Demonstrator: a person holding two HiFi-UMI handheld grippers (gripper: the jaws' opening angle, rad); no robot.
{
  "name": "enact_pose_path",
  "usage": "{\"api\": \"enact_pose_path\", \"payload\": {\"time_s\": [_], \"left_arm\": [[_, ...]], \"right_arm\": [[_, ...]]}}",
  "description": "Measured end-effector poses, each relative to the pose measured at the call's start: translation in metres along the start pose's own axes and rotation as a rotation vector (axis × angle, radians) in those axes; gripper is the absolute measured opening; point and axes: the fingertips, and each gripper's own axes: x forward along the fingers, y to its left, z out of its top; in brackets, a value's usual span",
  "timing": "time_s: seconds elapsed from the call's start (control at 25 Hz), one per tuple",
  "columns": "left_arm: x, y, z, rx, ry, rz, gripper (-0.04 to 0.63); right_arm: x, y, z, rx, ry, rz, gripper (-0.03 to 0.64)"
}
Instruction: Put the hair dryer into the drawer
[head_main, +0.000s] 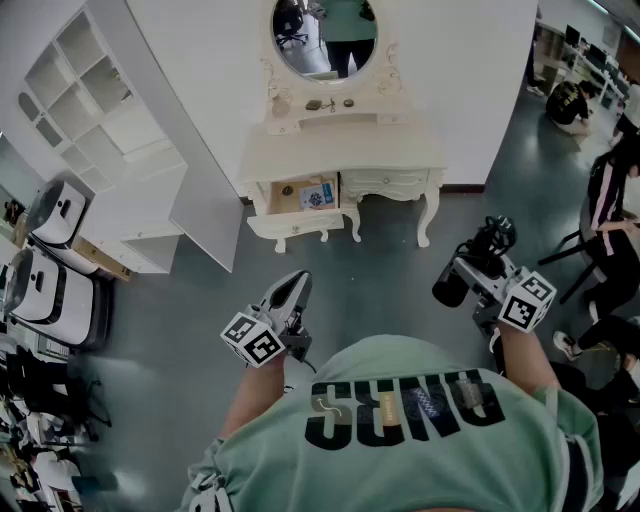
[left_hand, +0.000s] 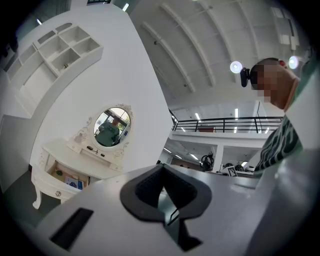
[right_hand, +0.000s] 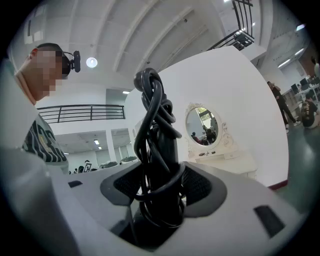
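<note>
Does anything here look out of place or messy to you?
Only small things. The dressing table has its left drawer pulled open, with items inside. The hair dryer, its cord bundled around it, is clamped in the right gripper, away from the table. Nothing looks spilled or broken.

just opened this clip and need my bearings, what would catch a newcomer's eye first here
The black hair dryer, wrapped in its own cord, is clamped in the right gripper at the head view's right. Ahead against the white wall stands a cream dressing table with an oval mirror, its left-hand drawer pulled open. The left gripper is shut and empty.
</note>
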Motion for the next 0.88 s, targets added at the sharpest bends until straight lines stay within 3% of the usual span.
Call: {"api": "enact_pose_path", "payload": {"time_s": [0.72, 0.88], "left_arm": [[0.024, -0.017, -0.013, 0.002, -0.007, -0.015, 0.0], [0.044, -0.037, -0.017, -0.001, -0.009, -0.018, 0.0]], "right_arm": [[-0.022, -0.018, 0.004, -0.014, -0.002, 0.014, 0.239], [-0.044, -0.031, 0.018, -0.02, -0.002, 0.016, 0.239]]}}
